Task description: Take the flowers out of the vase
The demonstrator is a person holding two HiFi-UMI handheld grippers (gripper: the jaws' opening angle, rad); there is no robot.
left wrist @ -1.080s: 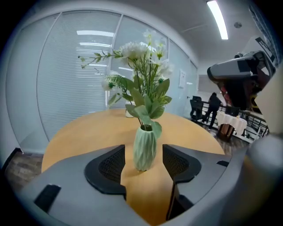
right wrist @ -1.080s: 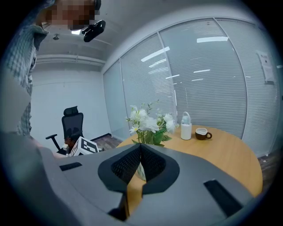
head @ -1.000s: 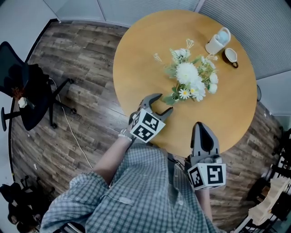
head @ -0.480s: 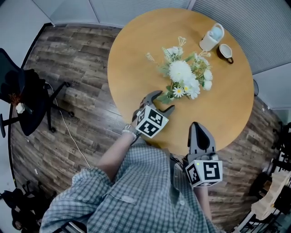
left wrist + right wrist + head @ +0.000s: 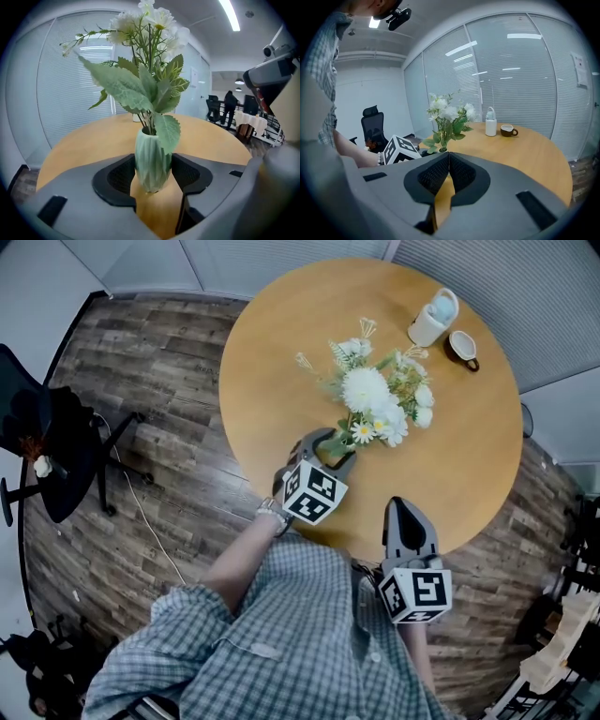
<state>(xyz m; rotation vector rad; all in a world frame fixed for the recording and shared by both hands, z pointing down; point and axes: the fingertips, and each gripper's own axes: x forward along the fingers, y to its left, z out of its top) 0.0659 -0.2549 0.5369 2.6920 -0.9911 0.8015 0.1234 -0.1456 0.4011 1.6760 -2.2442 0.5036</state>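
While the left tool (image 5: 153, 177) was closing round the green vase (image 5: 152, 159) on the desk (image 5: 281, 362), its pads seemingly not yet pressing, it needed a low, firm grip so the flowers (image 5: 370, 399) could lift straight out once the shut, empty right tool (image 5: 449, 161) opened.

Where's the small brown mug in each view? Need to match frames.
Head view: small brown mug, upper right, beside the white bottle.
Left gripper view: not in it.
Right gripper view: right of centre, on the round wooden table.
Shared landmark: the white flower bouquet.
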